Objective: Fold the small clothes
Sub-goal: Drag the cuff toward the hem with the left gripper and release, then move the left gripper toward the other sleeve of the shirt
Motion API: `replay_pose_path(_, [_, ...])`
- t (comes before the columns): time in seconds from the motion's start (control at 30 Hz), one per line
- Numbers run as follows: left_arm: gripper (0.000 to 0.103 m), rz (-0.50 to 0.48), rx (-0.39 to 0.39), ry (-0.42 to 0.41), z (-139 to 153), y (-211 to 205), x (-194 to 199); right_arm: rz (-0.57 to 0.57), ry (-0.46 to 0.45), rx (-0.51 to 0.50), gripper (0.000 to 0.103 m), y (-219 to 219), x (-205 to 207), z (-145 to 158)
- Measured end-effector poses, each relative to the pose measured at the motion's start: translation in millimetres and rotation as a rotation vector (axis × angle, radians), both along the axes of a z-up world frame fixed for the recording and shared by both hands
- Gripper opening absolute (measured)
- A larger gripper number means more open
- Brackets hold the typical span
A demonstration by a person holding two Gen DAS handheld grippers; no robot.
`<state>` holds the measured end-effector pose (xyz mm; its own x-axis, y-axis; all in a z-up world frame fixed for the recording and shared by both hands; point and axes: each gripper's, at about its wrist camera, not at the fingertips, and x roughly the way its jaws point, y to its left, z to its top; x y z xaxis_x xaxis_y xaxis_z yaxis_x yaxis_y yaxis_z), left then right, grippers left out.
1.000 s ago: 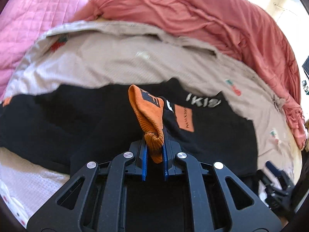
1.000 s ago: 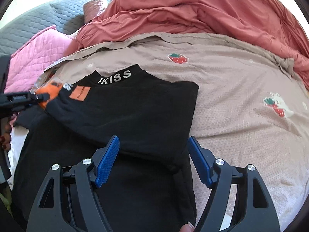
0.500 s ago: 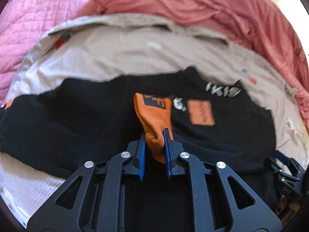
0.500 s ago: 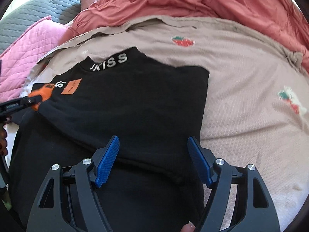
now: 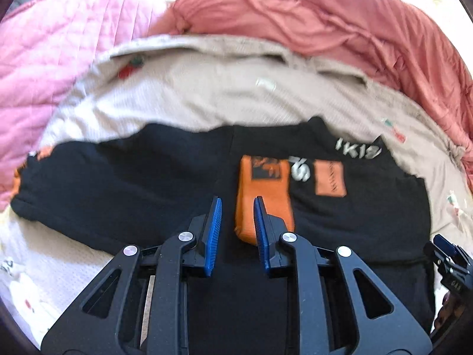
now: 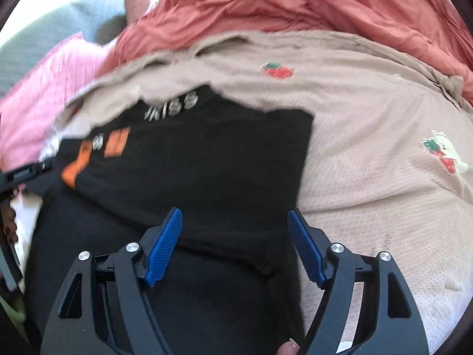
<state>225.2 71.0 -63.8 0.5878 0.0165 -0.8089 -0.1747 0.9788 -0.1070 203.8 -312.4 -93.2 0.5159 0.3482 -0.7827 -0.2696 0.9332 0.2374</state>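
A black top (image 5: 133, 183) with white letters at the collar and an orange patch lies on the bed, one sleeve folded across its chest. The sleeve's orange cuff (image 5: 266, 183) rests flat on the black cloth. My left gripper (image 5: 238, 201) hovers just in front of it with jaws opening; the cuff's near edge shows between the pads, which do not press on it. In the right wrist view the top (image 6: 221, 162) fills the middle, and the right gripper (image 6: 234, 212) stands open above its folded lower edge, with nothing gripped. The cuff (image 6: 75, 171) shows at the left.
A beige blanket (image 6: 369, 118) with strawberry prints lies under the top. A coral duvet (image 5: 325, 23) is bunched along the back, a pink quilt (image 5: 59, 44) at the left. The right gripper's tip (image 5: 446, 248) shows at the left wrist view's right edge.
The left jaws have parted and let go of the orange cuff, which dropped from upright to flat on the black top. The right gripper stayed open and has barely moved.
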Motion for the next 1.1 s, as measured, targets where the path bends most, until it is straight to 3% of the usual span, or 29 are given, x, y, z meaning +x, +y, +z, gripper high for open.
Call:
replay_pose_path(0.2, [0.015, -0.104, 0.009, -0.028, 14, -35, 18, -0.064, -0.022, -0.002, 0.076, -17, 6, 9])
replay_pose_path(0.37, [0.023, -0.151, 0.003, 0.092, -19, -52, 42, -0.071, -0.034, -0.021, 0.077, -18, 8, 13])
replay_pose_path(0.43, [0.024, -0.119, 0.036, 0.17, -38, -48, 47, -0.069, -0.04, -0.035, 0.077, -15, 11, 13])
replay_pose_path(0.47, [0.024, -0.097, 0.015, 0.202, -48, -42, 47, -0.071, -0.038, -0.036, 0.077, -13, 13, 14])
replay_pose_path(0.57, [0.024, -0.081, -0.068, 0.175, -54, -29, 41, -0.057, -0.034, -0.026, 0.077, -4, 19, 14])
replay_pose_path(0.73, [0.024, -0.111, -0.048, 0.154, -55, -31, 35, -0.002, -0.017, -0.093, 0.079, 26, 36, 4])
replay_pose_path(0.93, [0.025, -0.11, -0.062, 0.145, -56, -28, 34, 0.004, 0.093, -0.157, 0.08, 35, 55, -32])
replay_pose_path(1.1, [0.025, -0.115, -0.044, 0.137, -57, -30, 34, 0.001, 0.105, -0.173, 0.083, 39, 56, -27])
